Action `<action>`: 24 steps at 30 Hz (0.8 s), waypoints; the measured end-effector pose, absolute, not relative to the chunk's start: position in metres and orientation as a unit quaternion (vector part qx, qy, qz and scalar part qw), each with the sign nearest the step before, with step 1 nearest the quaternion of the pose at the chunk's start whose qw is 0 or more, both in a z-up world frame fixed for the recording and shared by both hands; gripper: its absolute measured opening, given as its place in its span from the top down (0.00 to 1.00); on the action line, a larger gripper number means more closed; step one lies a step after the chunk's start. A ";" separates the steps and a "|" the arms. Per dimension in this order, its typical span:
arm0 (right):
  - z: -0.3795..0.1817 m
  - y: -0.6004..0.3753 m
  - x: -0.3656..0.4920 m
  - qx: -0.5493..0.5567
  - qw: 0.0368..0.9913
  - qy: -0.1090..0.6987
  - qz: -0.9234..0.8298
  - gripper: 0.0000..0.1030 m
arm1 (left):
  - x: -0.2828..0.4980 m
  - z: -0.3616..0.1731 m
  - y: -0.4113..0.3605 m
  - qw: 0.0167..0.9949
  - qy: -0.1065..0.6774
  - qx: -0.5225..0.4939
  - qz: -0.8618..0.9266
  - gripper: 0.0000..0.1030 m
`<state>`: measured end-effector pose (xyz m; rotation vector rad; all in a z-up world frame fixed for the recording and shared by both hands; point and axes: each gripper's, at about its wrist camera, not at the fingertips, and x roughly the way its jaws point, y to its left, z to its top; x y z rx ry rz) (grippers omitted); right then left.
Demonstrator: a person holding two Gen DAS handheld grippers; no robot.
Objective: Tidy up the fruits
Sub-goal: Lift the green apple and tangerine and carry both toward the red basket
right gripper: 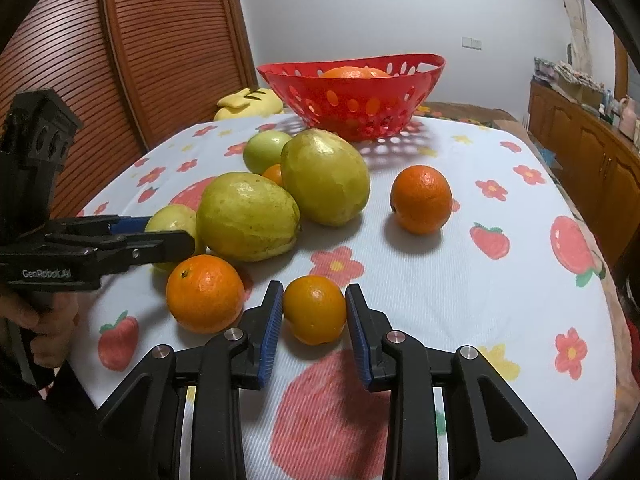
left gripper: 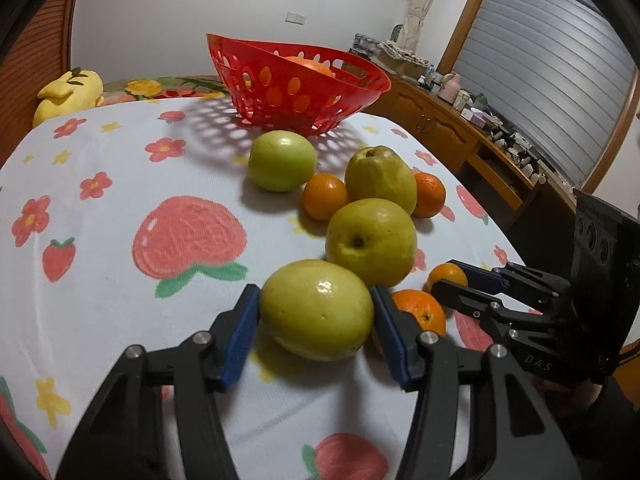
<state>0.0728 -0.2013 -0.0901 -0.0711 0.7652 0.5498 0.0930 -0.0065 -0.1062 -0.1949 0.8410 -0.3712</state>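
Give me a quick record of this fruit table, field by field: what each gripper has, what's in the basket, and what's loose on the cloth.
left gripper: shut on a green fruit
right gripper: shut on a small orange
red basket: far end of the table, at least one orange fruit inside
loose on cloth: other green fruits and oranges, between grippers and basket
surface: floral cloth
background: yellow plush toy
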 end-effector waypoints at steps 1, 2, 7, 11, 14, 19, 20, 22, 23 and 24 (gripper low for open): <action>-0.090 -0.201 0.073 -0.034 0.890 0.369 0.265 0.69 | 0.093 -0.106 -0.006 0.892 0.404 -0.094 -0.179 0.47; -0.090 -0.201 0.073 -0.034 0.890 0.370 0.265 0.68 | 0.093 -0.107 -0.006 0.892 0.404 -0.095 -0.177 0.47; -0.091 -0.202 0.074 -0.033 0.890 0.371 0.264 0.66 | 0.092 -0.105 -0.003 0.896 0.403 -0.091 -0.164 0.47; -0.091 -0.202 0.074 -0.031 0.889 0.373 0.263 0.65 | 0.090 -0.104 0.001 0.898 0.400 -0.095 -0.158 0.47; -0.092 -0.200 0.074 -0.040 0.888 0.375 0.264 0.65 | 0.090 -0.103 0.002 0.900 0.398 -0.094 -0.151 0.47; -0.092 -0.197 0.071 -0.053 0.886 0.374 0.268 0.69 | 0.088 -0.101 0.002 0.903 0.392 -0.093 -0.149 0.47; -0.091 -0.197 0.072 -0.052 0.886 0.376 0.268 0.69 | 0.088 -0.100 0.002 0.903 0.391 -0.092 -0.149 0.47; -0.090 -0.199 0.073 -0.050 0.884 0.377 0.271 0.69 | 0.088 -0.099 0.002 0.904 0.389 -0.092 -0.149 0.47; -0.089 -0.199 0.074 -0.050 0.884 0.377 0.271 0.69 | 0.088 -0.097 0.002 0.905 0.387 -0.094 -0.148 0.47; -0.088 -0.199 0.074 -0.051 0.885 0.376 0.270 0.70 | 0.088 -0.095 0.003 0.906 0.384 -0.095 -0.148 0.47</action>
